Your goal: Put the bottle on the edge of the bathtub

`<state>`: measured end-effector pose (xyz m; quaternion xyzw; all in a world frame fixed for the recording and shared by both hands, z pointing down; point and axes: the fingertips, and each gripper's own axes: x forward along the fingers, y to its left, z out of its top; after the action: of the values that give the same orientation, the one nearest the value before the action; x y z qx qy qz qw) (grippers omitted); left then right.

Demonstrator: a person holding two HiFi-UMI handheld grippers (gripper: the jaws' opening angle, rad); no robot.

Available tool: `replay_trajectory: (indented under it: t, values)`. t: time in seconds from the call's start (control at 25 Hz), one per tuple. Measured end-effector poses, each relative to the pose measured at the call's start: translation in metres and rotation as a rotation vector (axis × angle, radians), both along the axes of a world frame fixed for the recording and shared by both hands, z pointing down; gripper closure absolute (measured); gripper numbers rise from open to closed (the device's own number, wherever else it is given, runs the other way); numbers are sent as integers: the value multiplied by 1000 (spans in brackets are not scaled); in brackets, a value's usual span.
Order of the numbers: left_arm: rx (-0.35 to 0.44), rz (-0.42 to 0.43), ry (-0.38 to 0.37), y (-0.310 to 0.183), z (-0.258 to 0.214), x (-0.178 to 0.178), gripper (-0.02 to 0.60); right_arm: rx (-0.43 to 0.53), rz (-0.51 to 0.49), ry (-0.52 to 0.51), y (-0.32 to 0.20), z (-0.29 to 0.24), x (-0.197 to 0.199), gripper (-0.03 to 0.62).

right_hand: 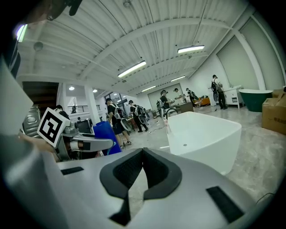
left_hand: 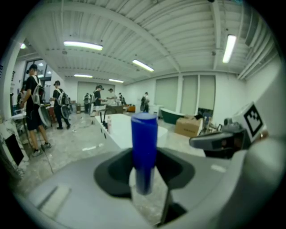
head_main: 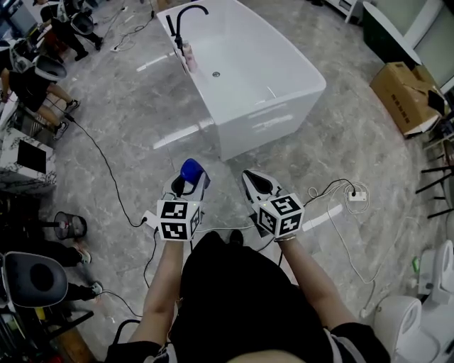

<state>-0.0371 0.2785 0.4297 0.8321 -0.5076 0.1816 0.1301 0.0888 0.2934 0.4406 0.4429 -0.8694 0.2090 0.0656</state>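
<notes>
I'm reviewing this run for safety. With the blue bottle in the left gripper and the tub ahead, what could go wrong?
1. The left gripper holds the bottle by its lower part; the tall top might tip or slip on the way.
2. A black cable lies on the floor at the person's left; a foot could catch it.
3. The bathtub rim beside the faucet carries a pink bottle, which placement might knock.

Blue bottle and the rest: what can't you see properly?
- Blue bottle: only its top shows, the left tool covers the rest, head view.
- Bathtub: part of its base hidden behind the right tool, right gripper view.
- Small pink thing on the tub rim: too small, head view.
</notes>
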Motion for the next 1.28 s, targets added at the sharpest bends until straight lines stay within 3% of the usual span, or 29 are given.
replay_trajectory:
  t: [0.6, 1.28]
  values:
    - [2, -1, -15, -41, -1, 2, 423, -10, 23, -31, -36, -2, 12, 591]
    - [-42, 23, 8, -182, 21, -27, 423, -61, 19, -22, -164, 13, -29, 591]
